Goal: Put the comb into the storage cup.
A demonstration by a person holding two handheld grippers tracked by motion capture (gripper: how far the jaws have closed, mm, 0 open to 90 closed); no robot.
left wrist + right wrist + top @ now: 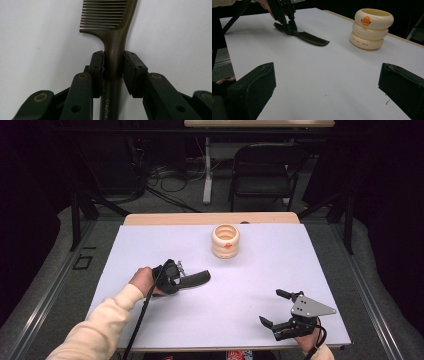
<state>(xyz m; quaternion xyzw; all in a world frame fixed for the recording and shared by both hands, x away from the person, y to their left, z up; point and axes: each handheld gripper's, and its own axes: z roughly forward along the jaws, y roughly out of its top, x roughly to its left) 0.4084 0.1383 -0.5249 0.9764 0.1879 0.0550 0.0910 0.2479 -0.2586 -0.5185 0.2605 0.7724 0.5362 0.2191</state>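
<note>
Left gripper (113, 67) clamps the dark comb (113, 45) by its handle at nine o'clock on the white table (250, 285), right gripper (284, 309) idle, released; best lift level, teeth toward the cream cup (225, 240) at twelve.

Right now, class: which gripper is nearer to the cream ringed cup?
Left. The left gripper, closed around the comb, sits just in front of the cup; the right gripper rests open near the table's front edge, farther off.

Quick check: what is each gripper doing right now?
Left gripper: jaws shut on the comb handle.
Right gripper: jaws open, nothing between them.
</note>
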